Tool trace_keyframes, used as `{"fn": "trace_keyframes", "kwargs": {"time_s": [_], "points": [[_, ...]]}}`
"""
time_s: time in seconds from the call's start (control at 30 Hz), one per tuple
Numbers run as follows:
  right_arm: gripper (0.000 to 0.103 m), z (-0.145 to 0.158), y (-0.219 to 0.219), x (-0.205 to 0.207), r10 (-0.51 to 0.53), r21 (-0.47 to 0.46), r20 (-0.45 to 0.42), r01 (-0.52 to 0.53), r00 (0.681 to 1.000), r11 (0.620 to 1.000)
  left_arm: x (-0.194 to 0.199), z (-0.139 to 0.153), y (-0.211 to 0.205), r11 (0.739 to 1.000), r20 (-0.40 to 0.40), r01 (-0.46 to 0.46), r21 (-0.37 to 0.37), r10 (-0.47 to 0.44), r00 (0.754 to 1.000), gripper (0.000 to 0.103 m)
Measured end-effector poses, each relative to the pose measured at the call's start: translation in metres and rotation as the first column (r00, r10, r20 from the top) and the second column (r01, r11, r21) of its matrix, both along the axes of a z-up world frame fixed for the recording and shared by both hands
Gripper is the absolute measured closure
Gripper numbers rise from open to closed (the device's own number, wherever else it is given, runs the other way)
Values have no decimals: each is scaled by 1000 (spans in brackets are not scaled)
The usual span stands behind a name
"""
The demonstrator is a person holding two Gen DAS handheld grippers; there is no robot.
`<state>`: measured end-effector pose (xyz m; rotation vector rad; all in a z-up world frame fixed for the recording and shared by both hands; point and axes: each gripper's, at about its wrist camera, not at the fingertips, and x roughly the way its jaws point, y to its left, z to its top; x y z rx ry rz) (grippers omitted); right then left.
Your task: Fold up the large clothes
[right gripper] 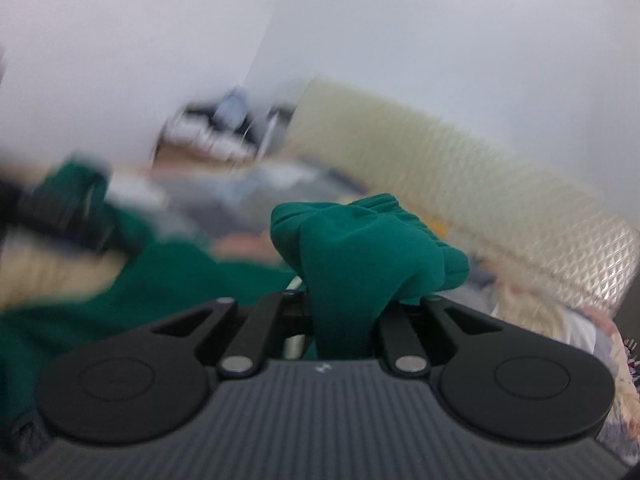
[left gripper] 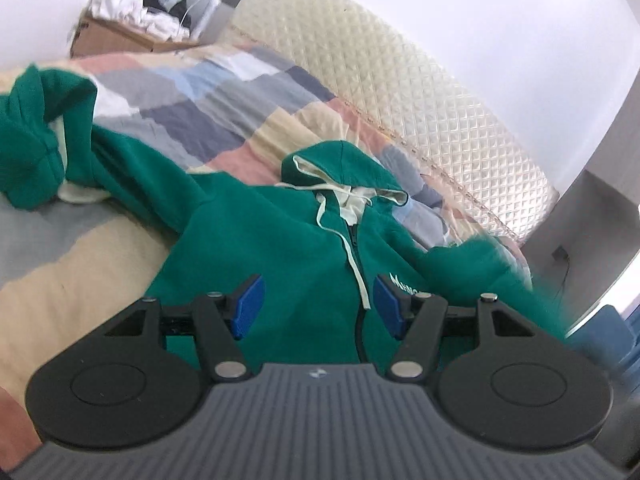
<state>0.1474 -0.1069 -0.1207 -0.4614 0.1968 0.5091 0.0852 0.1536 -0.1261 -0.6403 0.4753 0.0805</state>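
Note:
A green zip hoodie (left gripper: 280, 240) with cream lining and drawstrings lies face up on the bed, hood toward the headboard. Its left sleeve (left gripper: 36, 144) is bunched at the far left. My left gripper (left gripper: 318, 306) is open, its blue pads (left gripper: 250, 306) apart just above the hoodie's chest beside the zip. My right gripper (right gripper: 344, 300) is shut on a bunch of the hoodie's green fabric (right gripper: 360, 248), likely the right sleeve, lifted off the bed. The right wrist view is blurred.
The bed has a patchwork cover (left gripper: 208, 96) and a cream quilted headboard (left gripper: 400, 76). A cardboard box (left gripper: 116, 36) piled with clothes stands beyond the bed. A blue chair (left gripper: 608, 332) is at the right.

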Motion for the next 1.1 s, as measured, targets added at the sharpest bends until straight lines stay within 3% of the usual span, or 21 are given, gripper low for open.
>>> {"fn": "trace_keyframes", "kwargs": {"time_s": [0.17,0.33,0.43,0.53,0.7,0.83,1.0,1.07,1.1], "points": [[92,-83,43,-36,53,-162,-133,-75,990,984,4,-7,-8,999,-16,27,18,-26,1000,37],[83,-108,50,-43,53,-222,-249,-111,967,969,13,-9,-23,996,-30,68,62,-67,997,37],[67,-99,38,-47,70,-151,-334,-126,940,980,17,-10,-32,991,-41,92,93,-88,995,37],[60,-80,19,-44,90,-41,-419,-119,903,992,19,-11,-40,987,-51,114,111,-109,993,37],[60,-54,-16,-52,97,155,-526,-17,845,988,22,-11,-51,980,-69,139,145,-130,989,37],[60,-40,-52,-46,29,293,-572,172,819,941,26,-15,-59,974,-88,170,147,-159,983,37],[60,-52,-72,-10,-131,293,-614,379,778,878,29,-17,-76,958,-101,230,172,-215,971,38],[65,-61,-75,8,-159,282,-625,411,764,867,31,-20,-85,948,-112,258,184,-241,964,38],[73,-66,-76,14,-158,284,-641,424,751,860,32,-21,-89,944,-118,272,188,-253,960,38]]}}
